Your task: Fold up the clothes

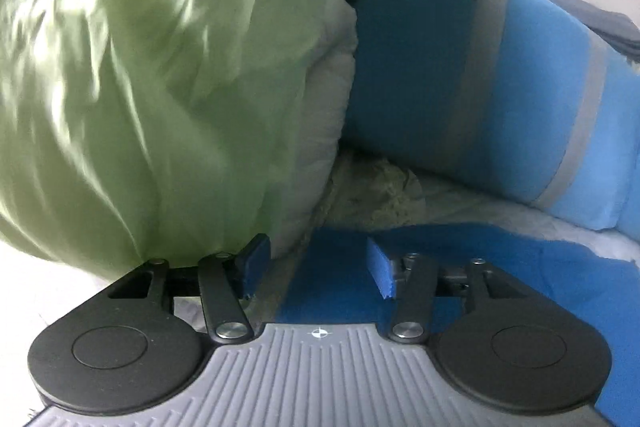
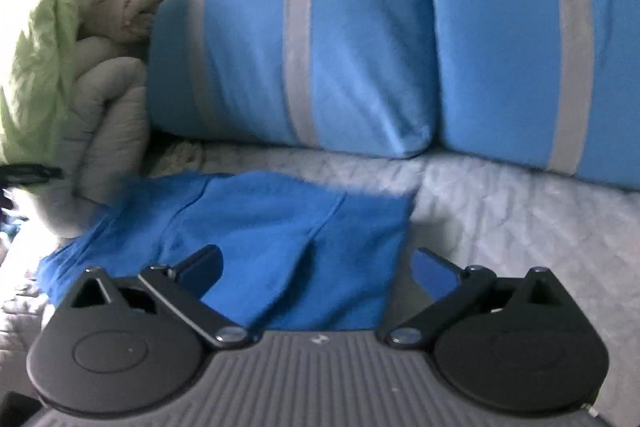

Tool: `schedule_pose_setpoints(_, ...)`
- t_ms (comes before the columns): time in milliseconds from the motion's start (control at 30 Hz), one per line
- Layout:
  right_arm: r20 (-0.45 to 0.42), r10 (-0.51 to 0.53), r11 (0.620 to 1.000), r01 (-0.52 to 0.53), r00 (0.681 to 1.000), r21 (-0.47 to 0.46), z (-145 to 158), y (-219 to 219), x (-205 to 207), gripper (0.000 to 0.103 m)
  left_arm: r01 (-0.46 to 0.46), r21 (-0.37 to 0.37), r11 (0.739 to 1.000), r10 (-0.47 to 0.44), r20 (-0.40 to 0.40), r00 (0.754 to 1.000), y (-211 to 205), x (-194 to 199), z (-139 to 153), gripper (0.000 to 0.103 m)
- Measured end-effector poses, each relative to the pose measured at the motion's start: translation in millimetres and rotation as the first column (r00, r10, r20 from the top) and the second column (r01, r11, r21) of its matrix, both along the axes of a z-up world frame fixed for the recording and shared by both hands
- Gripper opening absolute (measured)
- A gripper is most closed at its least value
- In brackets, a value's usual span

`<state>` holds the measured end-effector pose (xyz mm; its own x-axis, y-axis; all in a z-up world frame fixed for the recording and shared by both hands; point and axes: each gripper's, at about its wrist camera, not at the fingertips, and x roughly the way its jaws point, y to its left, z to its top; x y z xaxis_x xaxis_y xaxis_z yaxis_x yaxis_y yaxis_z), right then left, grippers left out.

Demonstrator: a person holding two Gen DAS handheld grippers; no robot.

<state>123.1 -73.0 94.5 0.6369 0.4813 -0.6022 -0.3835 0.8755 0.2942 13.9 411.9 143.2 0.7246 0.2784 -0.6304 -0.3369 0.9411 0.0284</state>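
The right gripper [image 2: 316,269] has its jaws wide apart, straddling the near edge of the blue garment [image 2: 256,227]; the left gripper [image 1: 318,265], jaws also apart and empty, sits over its other end. The cloth lies flat on the quilted bed [image 2: 500,207], long axis crosswise, so I judge both equally near.

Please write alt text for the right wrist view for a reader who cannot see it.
The open right gripper hovers over a blue garment lying flat on a pale quilted bedspread, holding nothing. Behind it, two blue cushions with grey stripes lean side by side, with a bundled green and beige duvet to their left.
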Motion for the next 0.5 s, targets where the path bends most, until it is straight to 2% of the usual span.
schedule_pose_setpoints(33, -0.008, 0.007, 1.000, -0.007, 1.000, 0.012, -1, 0, 0, 0.102, 0.002, 0.005, 1.000, -0.002, 0.002, 1.000, -1, 0, -4, 0.062)
schedule_pose_setpoints(133, -0.011, -0.010, 1.000, 0.010, 1.000, 0.002, 0, -3, -3, 0.102, 0.018, 0.041, 0.999, -0.018, 0.008, 1.000, -10, -4, -11, 0.070)
schedule_pose_setpoints(233, -0.014, -0.027, 1.000, 0.027, 1.000, 0.010, 1, -14, -16, 0.102, 0.043, 0.054, 0.998, -0.044, 0.011, 0.999, -15, -12, -17, 0.071)
schedule_pose_setpoints(400, 0.005, -0.044, 0.999, 0.044, 0.999, 0.002, -3, -40, -43, 0.102, 0.082, 0.010, 0.997, -0.083, 0.044, 0.996, -39, -26, -30, 0.072)
schedule_pose_setpoints(500, 0.026, -0.058, 0.998, 0.059, 0.998, -0.026, -11, -56, -62, 0.102, 0.145, 0.043, 0.988, -0.146, 0.020, 0.989, -69, -27, -39, 0.073)
